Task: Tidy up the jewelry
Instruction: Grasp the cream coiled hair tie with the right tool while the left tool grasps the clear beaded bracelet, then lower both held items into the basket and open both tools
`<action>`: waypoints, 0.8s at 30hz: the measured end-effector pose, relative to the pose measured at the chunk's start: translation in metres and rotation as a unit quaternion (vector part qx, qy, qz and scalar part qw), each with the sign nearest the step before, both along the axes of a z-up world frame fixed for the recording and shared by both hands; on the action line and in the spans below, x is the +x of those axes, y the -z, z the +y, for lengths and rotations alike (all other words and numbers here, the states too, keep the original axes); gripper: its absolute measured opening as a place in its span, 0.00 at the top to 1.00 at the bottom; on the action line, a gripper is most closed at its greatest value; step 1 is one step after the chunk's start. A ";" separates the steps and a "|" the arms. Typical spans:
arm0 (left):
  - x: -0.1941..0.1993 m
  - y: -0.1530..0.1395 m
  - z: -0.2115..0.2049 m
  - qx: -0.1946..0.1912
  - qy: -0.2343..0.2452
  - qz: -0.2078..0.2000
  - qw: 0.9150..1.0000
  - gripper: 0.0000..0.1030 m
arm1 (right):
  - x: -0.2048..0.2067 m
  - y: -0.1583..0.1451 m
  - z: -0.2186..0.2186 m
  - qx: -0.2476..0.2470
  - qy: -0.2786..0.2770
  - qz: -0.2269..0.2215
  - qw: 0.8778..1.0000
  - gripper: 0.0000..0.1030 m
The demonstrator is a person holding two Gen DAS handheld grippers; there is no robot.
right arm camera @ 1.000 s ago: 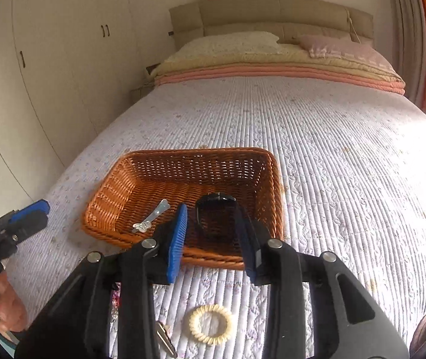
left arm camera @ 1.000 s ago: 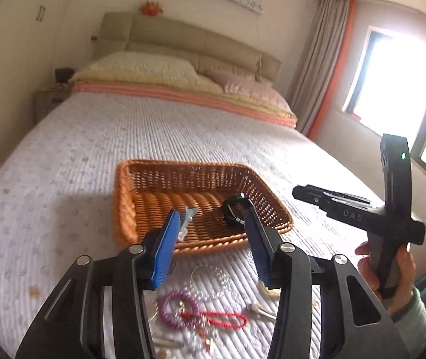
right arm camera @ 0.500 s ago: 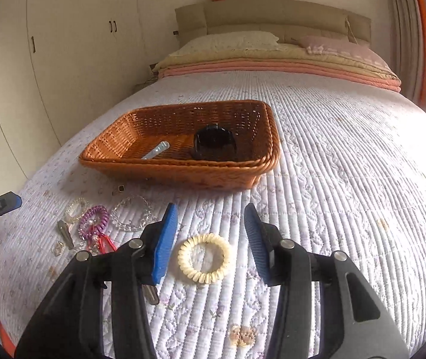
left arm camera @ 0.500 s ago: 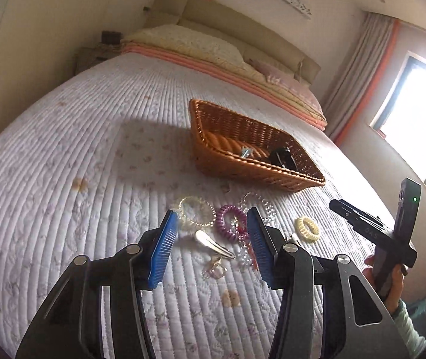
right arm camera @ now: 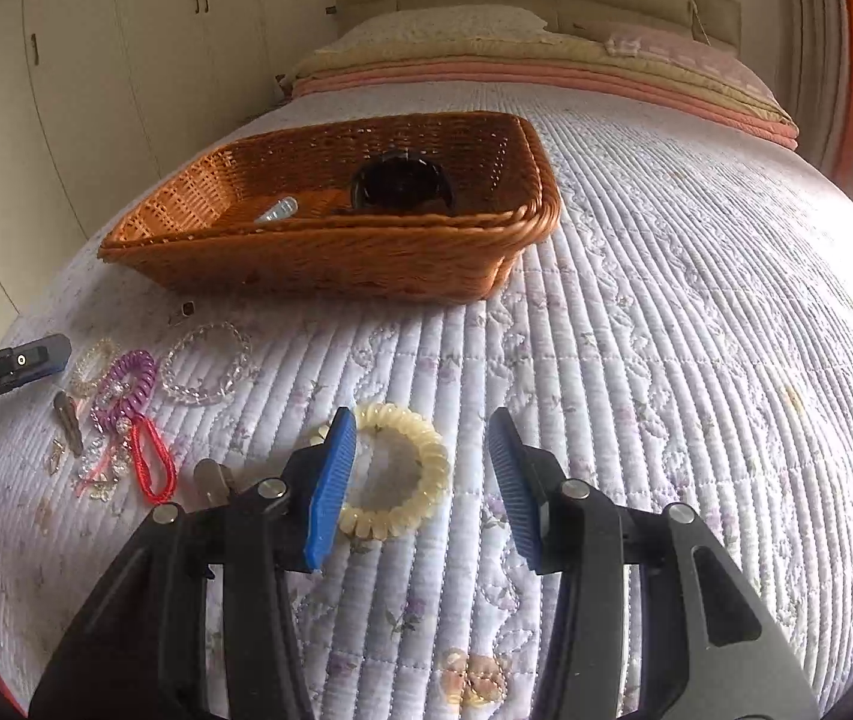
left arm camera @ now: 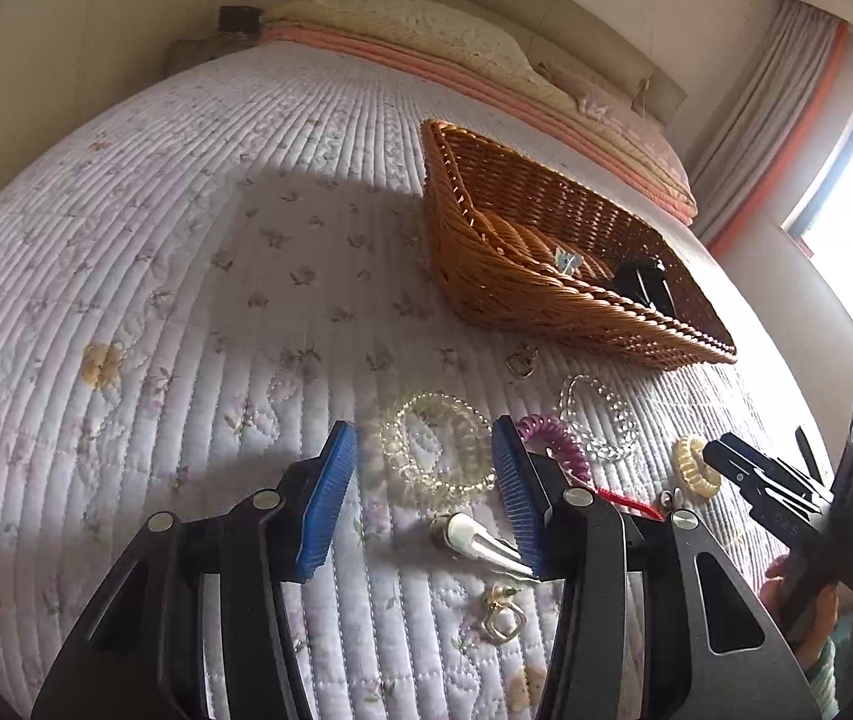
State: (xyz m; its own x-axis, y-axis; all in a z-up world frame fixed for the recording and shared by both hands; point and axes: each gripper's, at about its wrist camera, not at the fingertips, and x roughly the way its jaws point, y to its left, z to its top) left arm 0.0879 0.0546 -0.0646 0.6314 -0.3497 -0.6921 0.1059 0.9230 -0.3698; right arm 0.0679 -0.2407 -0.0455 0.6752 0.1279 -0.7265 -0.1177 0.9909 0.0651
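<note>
Evidently, in the left wrist view, the left gripper (left arm camera: 423, 495) had dropped from above the basket (left arm camera: 552, 300) to one clear beaded bracelet (left arm camera: 435, 450), jaws half-spread, empty. Right view: the right gripper (right arm camera: 420, 480), just widened, empty, straddled one cream coil tie (right arm camera: 402, 471); two items lay in the basket, so another pickup looked due.

baskets: 1 wicker basket (right arm camera: 330, 264)
items in basket: 2, black band (right arm camera: 401, 186), silver clip (right arm camera: 276, 210)
coil hair ties: 2, cream (right arm camera: 402, 471), purple (right arm camera: 129, 381)
clear bead bracelets: 2 (left arm camera: 435, 450) (left arm camera: 597, 420)
red cord loops: 1 (right arm camera: 153, 459)
</note>
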 end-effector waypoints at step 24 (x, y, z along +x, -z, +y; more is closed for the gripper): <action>-0.007 -0.004 -0.022 0.099 -0.020 -0.038 0.994 0.93 | -0.019 0.001 0.013 -0.031 -0.019 -0.026 0.999 0.90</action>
State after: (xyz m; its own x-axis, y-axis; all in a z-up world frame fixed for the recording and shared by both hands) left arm 0.0808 0.0329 -0.0610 0.6947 -0.1857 -0.6949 0.0887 0.9808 -0.1734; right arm 0.0490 -0.2281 -0.0468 0.7077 0.1100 -0.6979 -0.1569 0.9876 -0.0035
